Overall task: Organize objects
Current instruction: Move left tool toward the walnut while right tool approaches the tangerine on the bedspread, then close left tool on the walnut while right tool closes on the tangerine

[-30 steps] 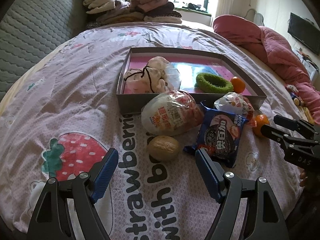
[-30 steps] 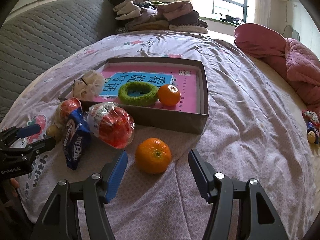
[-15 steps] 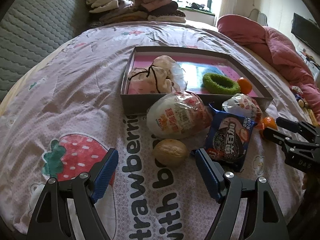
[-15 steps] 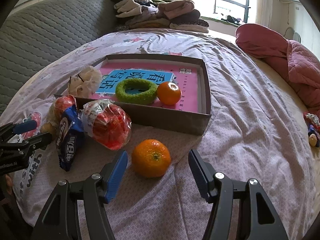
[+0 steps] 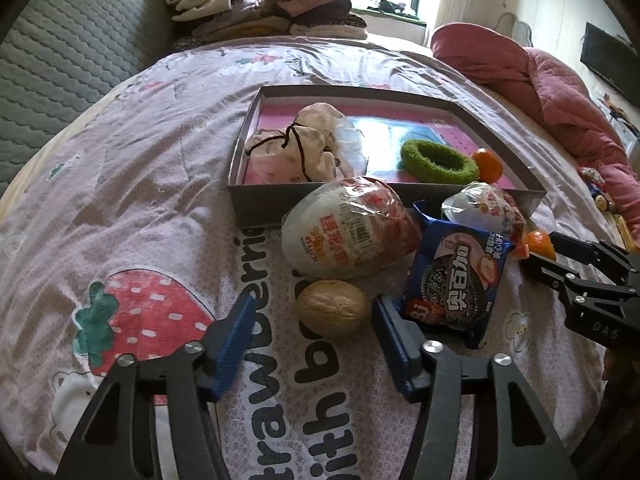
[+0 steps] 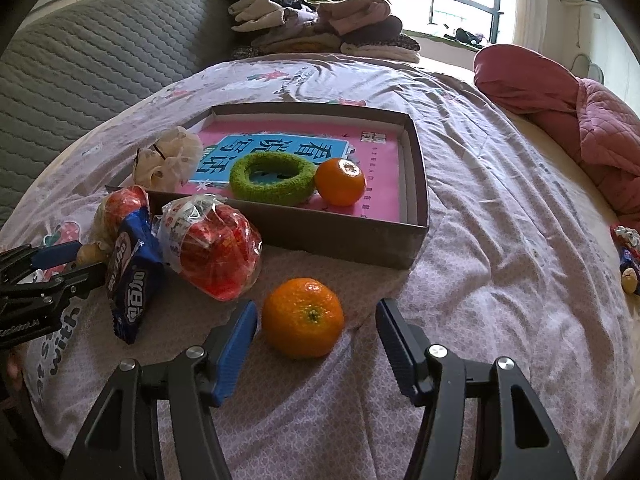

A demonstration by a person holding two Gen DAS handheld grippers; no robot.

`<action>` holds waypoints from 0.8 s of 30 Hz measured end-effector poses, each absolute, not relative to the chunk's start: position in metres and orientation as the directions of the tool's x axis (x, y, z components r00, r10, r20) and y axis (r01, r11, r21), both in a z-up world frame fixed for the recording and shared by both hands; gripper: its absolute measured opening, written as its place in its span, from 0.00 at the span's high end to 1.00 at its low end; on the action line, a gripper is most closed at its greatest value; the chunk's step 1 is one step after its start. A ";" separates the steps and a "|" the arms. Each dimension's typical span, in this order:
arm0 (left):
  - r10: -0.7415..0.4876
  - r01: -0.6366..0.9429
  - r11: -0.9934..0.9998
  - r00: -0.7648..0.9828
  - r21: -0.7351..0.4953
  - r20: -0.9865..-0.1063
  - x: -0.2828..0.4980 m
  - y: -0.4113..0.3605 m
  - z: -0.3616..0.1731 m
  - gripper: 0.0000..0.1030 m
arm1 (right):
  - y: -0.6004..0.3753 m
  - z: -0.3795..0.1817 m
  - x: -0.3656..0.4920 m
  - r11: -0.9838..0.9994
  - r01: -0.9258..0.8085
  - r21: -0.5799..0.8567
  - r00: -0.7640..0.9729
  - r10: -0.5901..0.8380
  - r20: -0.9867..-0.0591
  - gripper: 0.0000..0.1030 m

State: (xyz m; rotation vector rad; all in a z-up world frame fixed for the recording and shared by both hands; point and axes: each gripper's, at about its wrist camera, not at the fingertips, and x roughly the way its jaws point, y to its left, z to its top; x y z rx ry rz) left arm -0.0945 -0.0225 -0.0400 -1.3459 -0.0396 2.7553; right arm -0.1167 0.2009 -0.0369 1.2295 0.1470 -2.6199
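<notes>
**Bed items, two grippers closing**

Partly hidden: second orange tangerine (image 5: pixel 538 240), behind blue biscuit packet (image 5: pixel 456 280).
Left gripper (image 5: pixel 312 330): jaws spread, closing; pale brown walnut (image 5: pixel 332 308) between them, untouched.
Right gripper (image 6: pixel 316 334): jaws spread, closing; orange tangerine (image 6: pixel 303 317) between them on the bed, near shallow grey cardboard box (image 6: pixel 344 240).

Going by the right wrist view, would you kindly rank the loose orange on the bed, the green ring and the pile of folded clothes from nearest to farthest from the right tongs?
1. Loose orange: on the bedspread, between the closing right tongs, untouched.
2. Green ring: inside the box, beside a second orange.
3. Folded clothes: at the bed's far end.
</notes>
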 end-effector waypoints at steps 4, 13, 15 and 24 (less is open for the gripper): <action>0.094 -0.068 -0.995 -0.607 -0.067 -0.789 -0.095 -0.021 -0.041 0.63 | 0.200 -0.038 -0.118 -0.964 0.266 0.012 -0.611 -0.178 -0.772 0.50; 0.110 -0.078 -0.994 -0.610 -0.078 -0.785 -0.093 -0.021 -0.039 0.65 | 0.199 -0.036 -0.116 -0.958 0.285 0.018 -0.610 -0.196 -0.768 0.60; 0.110 -0.083 -0.994 -0.616 -0.075 -0.780 -0.091 -0.020 -0.036 0.65 | 0.199 -0.034 -0.115 -0.958 0.286 0.023 -0.612 -0.201 -0.765 0.60; 0.101 -0.092 -0.994 -0.663 -0.054 -0.742 -0.085 -0.018 -0.022 0.65 | 0.199 -0.017 -0.108 -0.958 0.287 0.008 -0.660 -0.204 -0.723 0.60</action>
